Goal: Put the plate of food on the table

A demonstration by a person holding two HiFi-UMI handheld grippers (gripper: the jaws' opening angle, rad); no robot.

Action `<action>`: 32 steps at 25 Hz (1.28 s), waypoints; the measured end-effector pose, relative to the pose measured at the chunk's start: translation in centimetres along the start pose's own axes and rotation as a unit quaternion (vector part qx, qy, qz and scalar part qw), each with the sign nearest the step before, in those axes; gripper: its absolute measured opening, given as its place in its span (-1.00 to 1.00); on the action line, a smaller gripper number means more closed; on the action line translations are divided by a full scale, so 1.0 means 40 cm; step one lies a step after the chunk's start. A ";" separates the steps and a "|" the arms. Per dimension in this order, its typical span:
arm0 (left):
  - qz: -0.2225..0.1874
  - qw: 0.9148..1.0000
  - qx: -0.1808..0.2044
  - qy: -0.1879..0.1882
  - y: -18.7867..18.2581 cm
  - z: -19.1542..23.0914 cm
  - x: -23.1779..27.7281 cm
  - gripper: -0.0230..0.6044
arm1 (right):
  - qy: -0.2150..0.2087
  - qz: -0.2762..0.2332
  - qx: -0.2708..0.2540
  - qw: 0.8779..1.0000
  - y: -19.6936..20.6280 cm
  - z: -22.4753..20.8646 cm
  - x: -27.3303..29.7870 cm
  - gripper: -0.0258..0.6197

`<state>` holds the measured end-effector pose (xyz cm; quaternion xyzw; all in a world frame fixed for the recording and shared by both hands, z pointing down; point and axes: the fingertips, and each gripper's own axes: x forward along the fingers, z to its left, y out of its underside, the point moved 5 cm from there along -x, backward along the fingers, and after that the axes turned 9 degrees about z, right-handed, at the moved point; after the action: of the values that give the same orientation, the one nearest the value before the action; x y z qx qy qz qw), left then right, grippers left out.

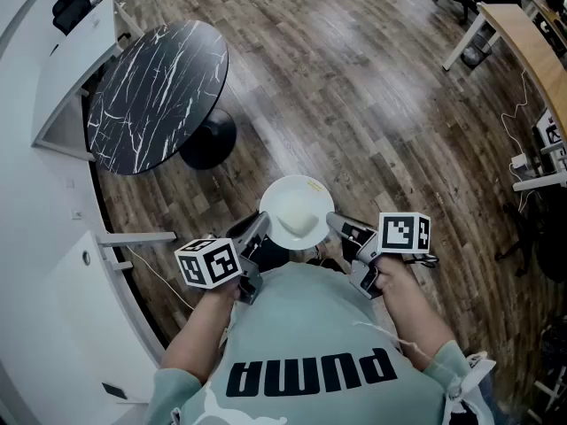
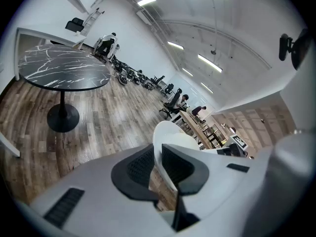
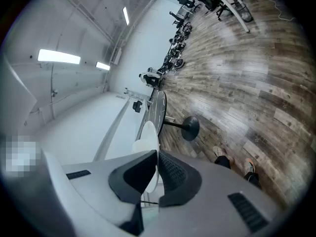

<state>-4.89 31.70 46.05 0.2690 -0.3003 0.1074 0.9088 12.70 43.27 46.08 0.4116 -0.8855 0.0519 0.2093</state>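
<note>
A round white plate [image 1: 297, 200] with a pale mound of food [image 1: 302, 223] hangs level in front of the person's chest, above the wooden floor. My left gripper [image 1: 257, 235] is shut on the plate's left rim and my right gripper [image 1: 340, 228] is shut on its right rim. In the left gripper view the plate [image 2: 165, 135] runs edge-on between the jaws of the left gripper [image 2: 156, 168]. The right gripper view shows the plate [image 3: 149, 144] pinched the same way by the right gripper [image 3: 157, 174]. The round black marble table [image 1: 159, 96] stands ahead and to the left, with nothing on it.
The table [image 2: 63, 69] rests on a single black pedestal foot [image 1: 208, 140]. A white counter [image 1: 53, 51] runs along the left side. Wooden desks [image 1: 523, 38] and office chairs stand far right, with cables on the floor. The person's feet [image 3: 233, 160] show below.
</note>
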 end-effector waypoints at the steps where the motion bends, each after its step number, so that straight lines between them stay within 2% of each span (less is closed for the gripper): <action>1: 0.000 1.000 0.000 0.001 -0.008 0.005 0.003 -0.76 | 0.001 0.000 0.000 1.000 -0.008 0.002 0.005 -0.86; 7: -0.002 1.000 -0.006 0.008 -0.067 0.046 0.014 -0.76 | 0.008 0.000 0.004 1.000 -0.057 0.013 0.051 -0.86; 14: -0.003 1.000 -0.020 0.016 -0.175 0.137 0.024 -0.76 | 0.022 0.006 0.007 1.000 -0.154 0.039 0.156 -0.86; 32: -0.035 0.998 -0.032 0.037 -0.545 0.381 -0.022 -0.76 | 0.051 0.016 -0.015 0.998 -0.445 0.204 0.472 -0.85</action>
<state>-5.26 5.12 46.55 0.2458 -0.2597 0.0757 0.9308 12.56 16.10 45.06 0.3908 -0.8809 0.0626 0.2595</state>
